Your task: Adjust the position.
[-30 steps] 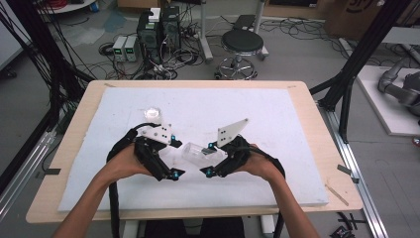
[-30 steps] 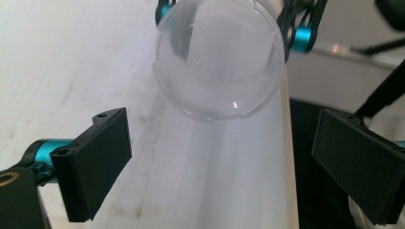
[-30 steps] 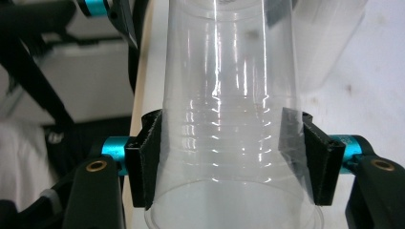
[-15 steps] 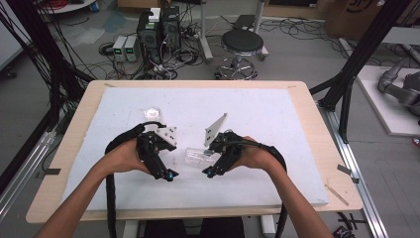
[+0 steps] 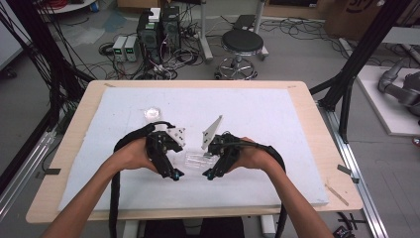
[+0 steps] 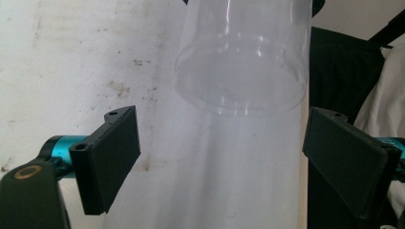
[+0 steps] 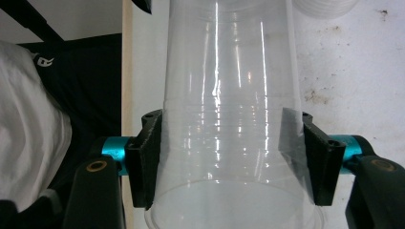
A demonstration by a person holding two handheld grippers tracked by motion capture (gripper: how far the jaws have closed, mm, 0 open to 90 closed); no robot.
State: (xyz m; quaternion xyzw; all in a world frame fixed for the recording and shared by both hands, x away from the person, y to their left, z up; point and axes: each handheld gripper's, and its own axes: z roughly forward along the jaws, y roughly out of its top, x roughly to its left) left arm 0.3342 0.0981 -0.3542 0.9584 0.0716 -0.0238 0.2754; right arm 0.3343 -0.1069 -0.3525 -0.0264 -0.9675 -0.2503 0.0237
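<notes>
Clear plastic, that's the cup (image 5: 197, 159), lying on its side over the white table cover (image 5: 277, 129) between the two grippers near the front middle of the table. From the high view it's just a faint glassy smudge, but the right gripper view shows it properly: the right gripper (image 7: 229, 157) has both black jaws pressed against the ribbed band near the cup's rim, so it's clamped on. The left gripper view tells the other half: the left gripper (image 6: 222, 157) is spread wide, its jaws well apart and touching nothing, with the cup's closed bottom end hanging just ahead of them. Up top you also get a small clear lid (image 5: 153, 113) sitting farther back left on the cover, well apart from both hands.
</notes>
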